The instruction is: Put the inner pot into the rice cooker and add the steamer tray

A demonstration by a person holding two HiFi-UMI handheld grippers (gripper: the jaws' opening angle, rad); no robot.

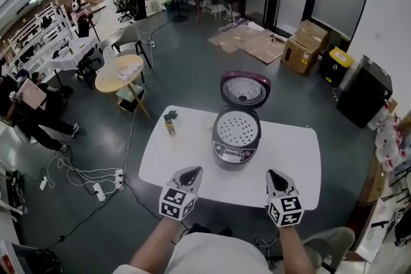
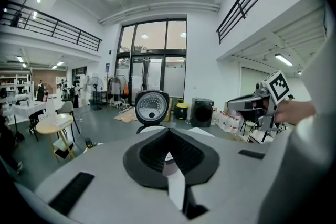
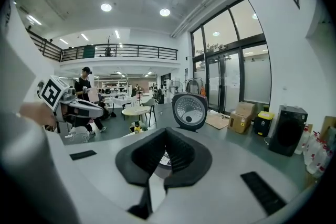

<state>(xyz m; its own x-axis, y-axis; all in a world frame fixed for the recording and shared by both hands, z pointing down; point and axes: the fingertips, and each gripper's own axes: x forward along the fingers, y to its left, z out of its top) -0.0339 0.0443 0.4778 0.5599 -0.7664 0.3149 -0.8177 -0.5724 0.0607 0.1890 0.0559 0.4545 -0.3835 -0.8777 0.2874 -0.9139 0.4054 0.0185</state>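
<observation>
The rice cooker stands in the middle of the white table, its lid swung up at the back. A white perforated steamer tray fills its opening; the inner pot beneath is hidden. My left gripper hovers near the table's front edge, left of the cooker, shut and empty. My right gripper hangs to the cooker's right, also shut with nothing in it. In the left gripper view the raised lid shows just beyond the closed jaws. The right gripper view shows the lid the same way.
A small yellow bottle with a green top stands on the table left of the cooker. Beyond the table are a round wooden table, cardboard boxes and a black cabinet. Cables and a power strip lie on the floor at left.
</observation>
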